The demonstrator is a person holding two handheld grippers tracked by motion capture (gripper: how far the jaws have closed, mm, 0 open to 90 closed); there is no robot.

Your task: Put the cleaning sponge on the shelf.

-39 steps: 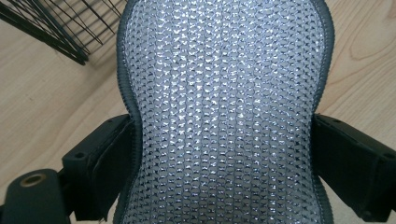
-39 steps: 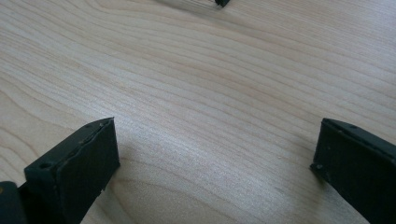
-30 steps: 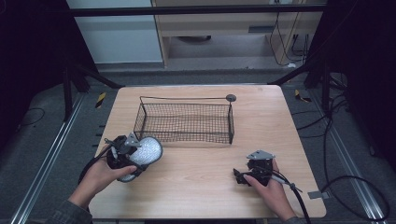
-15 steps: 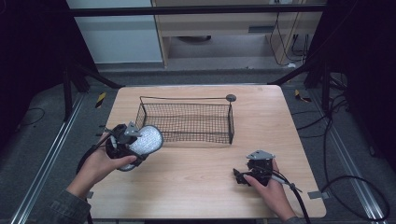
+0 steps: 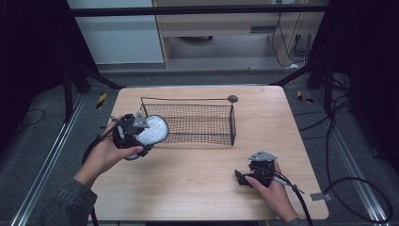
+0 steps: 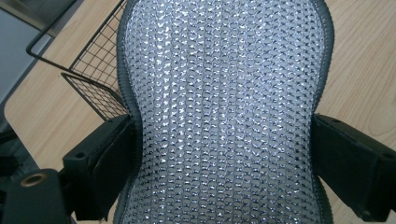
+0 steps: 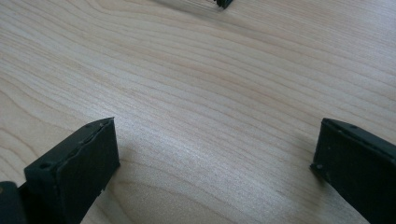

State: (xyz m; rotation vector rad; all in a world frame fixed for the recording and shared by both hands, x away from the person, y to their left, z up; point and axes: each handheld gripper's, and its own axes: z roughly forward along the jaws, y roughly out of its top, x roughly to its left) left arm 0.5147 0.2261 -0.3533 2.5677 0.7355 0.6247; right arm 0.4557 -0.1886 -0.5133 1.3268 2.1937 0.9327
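Note:
A silver-white mesh pad with a grey rim (image 5: 151, 130) hangs above the table's left side, its far end at the left end of the black wire basket (image 5: 221, 123). My left gripper (image 5: 136, 134) is shut on it. In the left gripper view the mesh pad (image 6: 224, 107) is pinched at its narrow waist between both black jaws, and the basket (image 6: 95, 70) lies at the upper left. My right gripper (image 5: 241, 178) rests low over the wood at the front right. Its jaws stand wide apart with bare table (image 7: 215, 107) between them.
The wooden table (image 5: 197, 188) has free room across its front and middle. A small dark round knob (image 5: 232, 99) sits at the basket's far right corner. Cables trail from both grippers off the table's front edge. Metal frame legs and floor cables surround the table.
My left gripper has carried the mesh pad up and to the right, toward the basket's left end. The right gripper has stayed in place.

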